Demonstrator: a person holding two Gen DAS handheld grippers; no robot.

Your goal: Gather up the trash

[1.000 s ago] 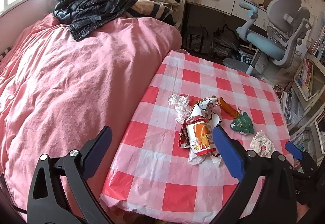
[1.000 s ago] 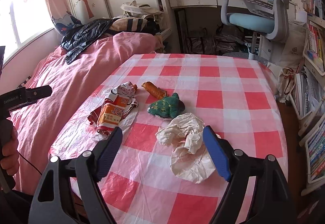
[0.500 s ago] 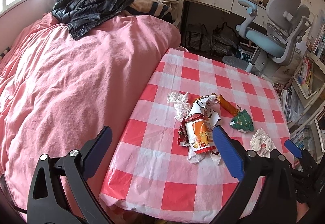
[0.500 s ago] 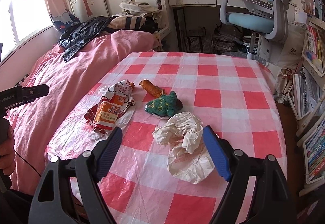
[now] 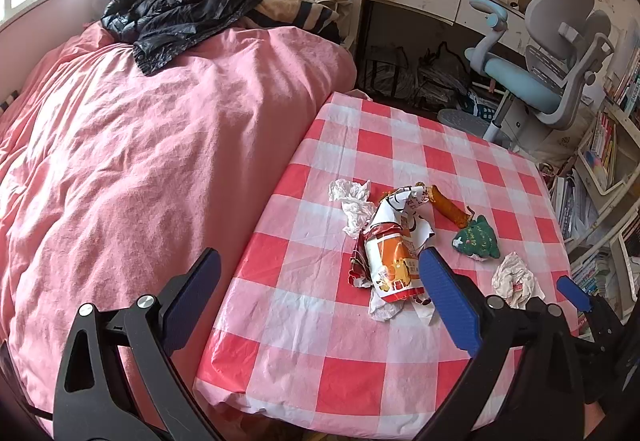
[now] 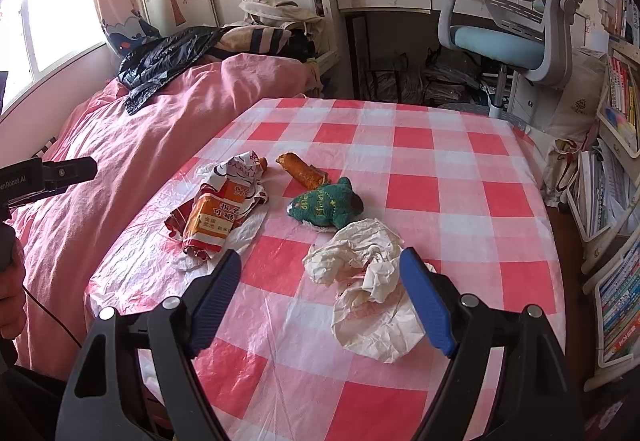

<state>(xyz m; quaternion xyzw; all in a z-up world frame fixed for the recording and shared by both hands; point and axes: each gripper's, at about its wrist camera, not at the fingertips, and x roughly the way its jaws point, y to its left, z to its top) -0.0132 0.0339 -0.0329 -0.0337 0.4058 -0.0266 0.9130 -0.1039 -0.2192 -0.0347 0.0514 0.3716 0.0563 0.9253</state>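
Trash lies on a table with a red-and-white checked cloth (image 5: 384, 361) (image 6: 460, 169). There is an orange snack wrapper (image 5: 390, 261) (image 6: 216, 217), a crumpled white tissue (image 5: 352, 201), a brown tube wrapper (image 5: 448, 207) (image 6: 302, 171), a green fish-shaped pouch (image 5: 476, 239) (image 6: 324, 205) and crumpled white paper (image 5: 514, 279) (image 6: 368, 281). My left gripper (image 5: 320, 297) is open and empty, near the table's left front edge. My right gripper (image 6: 320, 293) is open and empty, its fingers just short of the crumpled paper.
A bed with a pink duvet (image 5: 140, 161) lies left of the table, with a black plastic bag (image 5: 176, 13) (image 6: 168, 61) on its far end. A grey-blue office chair (image 5: 548, 81) (image 6: 516, 21) and desk stand behind. Bookshelves (image 6: 616, 201) line the right.
Both grippers have drifted slightly back and up from the table; the trash sits a little farther away. Both grippers stay open and nothing has been picked up.
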